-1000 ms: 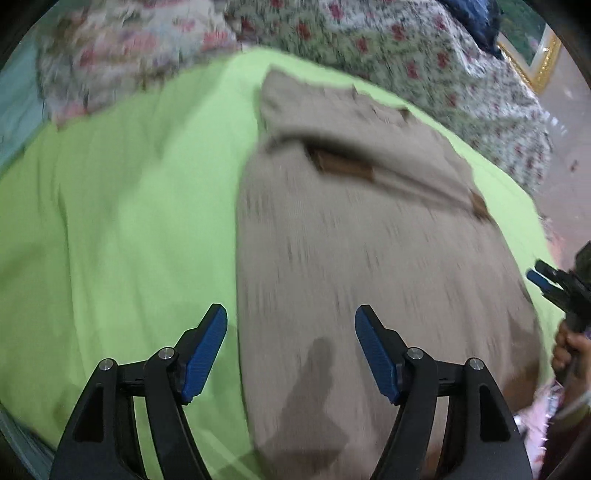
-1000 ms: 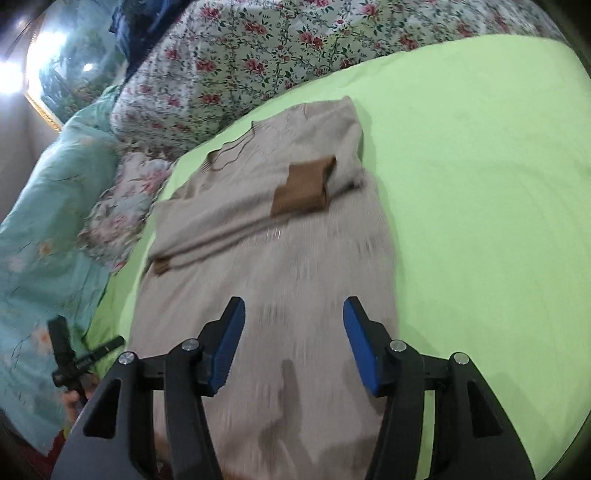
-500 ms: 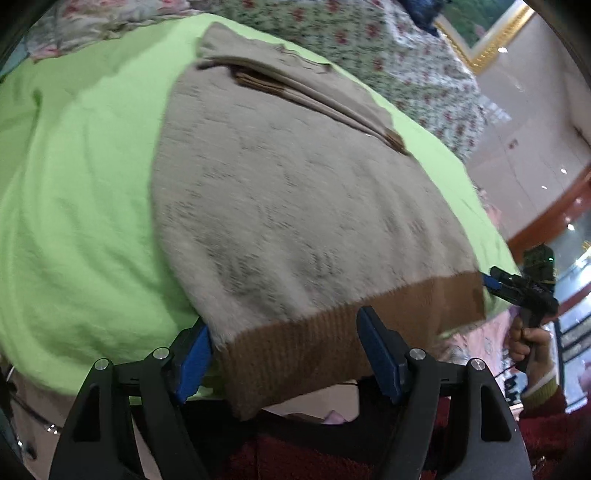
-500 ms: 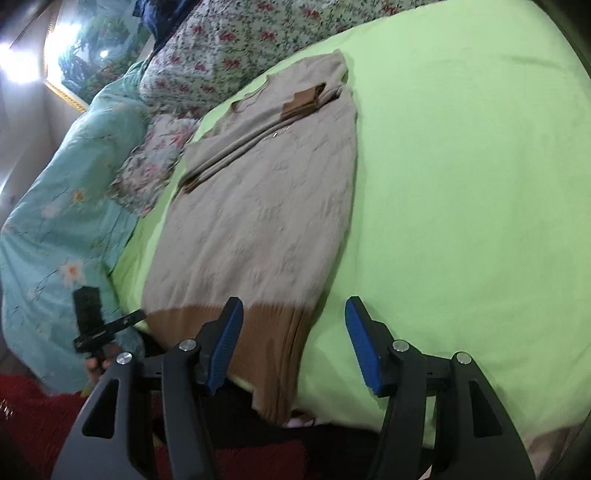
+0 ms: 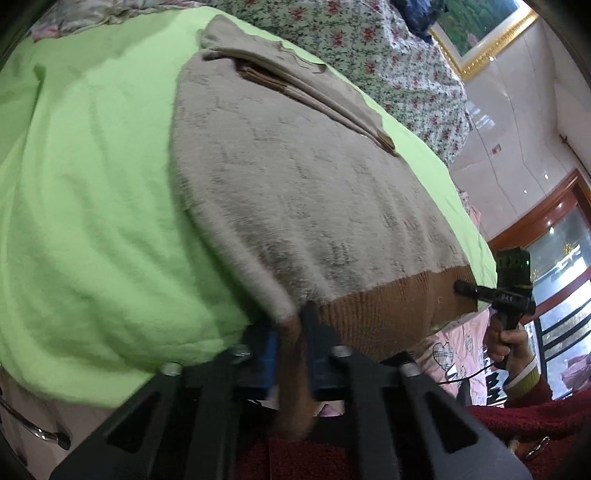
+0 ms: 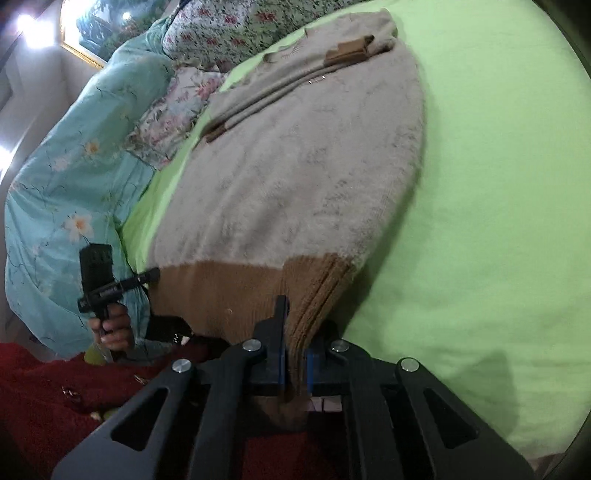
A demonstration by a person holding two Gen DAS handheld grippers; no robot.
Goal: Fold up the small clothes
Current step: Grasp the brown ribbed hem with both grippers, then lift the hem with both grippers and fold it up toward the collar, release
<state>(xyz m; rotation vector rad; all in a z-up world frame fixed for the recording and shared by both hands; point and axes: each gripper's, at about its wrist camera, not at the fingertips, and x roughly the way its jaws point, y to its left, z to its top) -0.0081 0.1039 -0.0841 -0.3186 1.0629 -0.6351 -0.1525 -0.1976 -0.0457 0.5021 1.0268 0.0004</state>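
Note:
A beige knit sweater with a brown ribbed hem lies flat on a lime-green blanket, its sleeves folded across the chest at the far end. My left gripper is shut on the hem's left corner at the bed's near edge. My right gripper is shut on the hem's right corner, which bunches up between the pads. The sweater spreads away from the right gripper too. Each gripper shows in the other's view, at the hem's far corner.
The green blanket covers the bed. Floral quilts and a turquoise duvet pile at the head and side. The person's red sleeve is below the hem. A framed picture hangs beyond the bed.
Both grippers dropped from above the sweater to its brown hem at the bed edge. Both were open half a second ago; now each is shut on a hem corner.

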